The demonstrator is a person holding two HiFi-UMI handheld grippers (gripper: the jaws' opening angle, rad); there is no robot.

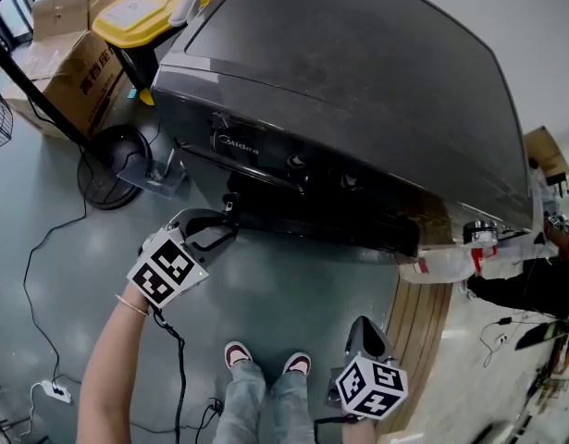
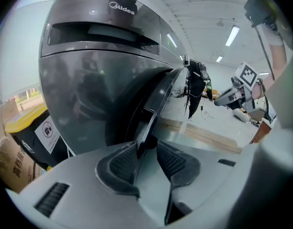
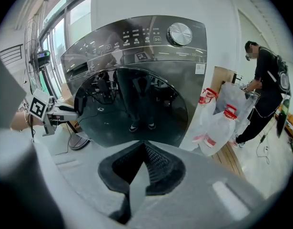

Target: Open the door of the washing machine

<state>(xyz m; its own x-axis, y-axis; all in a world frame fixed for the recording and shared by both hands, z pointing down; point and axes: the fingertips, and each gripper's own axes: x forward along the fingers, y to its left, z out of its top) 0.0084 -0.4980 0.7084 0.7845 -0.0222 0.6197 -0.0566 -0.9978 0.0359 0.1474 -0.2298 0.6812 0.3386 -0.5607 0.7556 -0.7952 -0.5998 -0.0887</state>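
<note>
**Seating the left gripper on the door's rim before the pull**

The left gripper [image 2: 147,144] stood at the left edge of the door [image 2: 156,104] of the washing machine [image 1: 358,72]. Its jaws were partly open and straddled the door's thin rim. The left pad [image 2: 122,163] appeared to lie against the rim, and the right pad [image 2: 172,161] looked just clear of it, so no firm grip was yet evident. The step in hand was judged to be closing on the rim. A sound grip would probably have needed the rim deep between the ribbed pads, both pads pressed flat. The pull would then have followed the door's swing about its right edge, not a straight line. The right gripper [image 3: 144,147] hung well apart from the machine's front, jaws together at the tips and empty. It was best kept out of the door's path.

Legible writing, left to right:
- The cardboard box [image 1: 80,81] on the floor carried red characters too small to read.
- The yellow-lidded bin [image 2: 29,123] bore a white label [image 2: 47,132] with a pictogram whose text was unreadable.
- The Midea badge [image 2: 123,6] sat on the machine's upper front panel.
- The control panel [image 3: 136,37] beside the dial [image 3: 179,34] had white lettering too fine to read.
- The bags [image 3: 217,118] at the machine's right corner showed red print, illegible.
</note>
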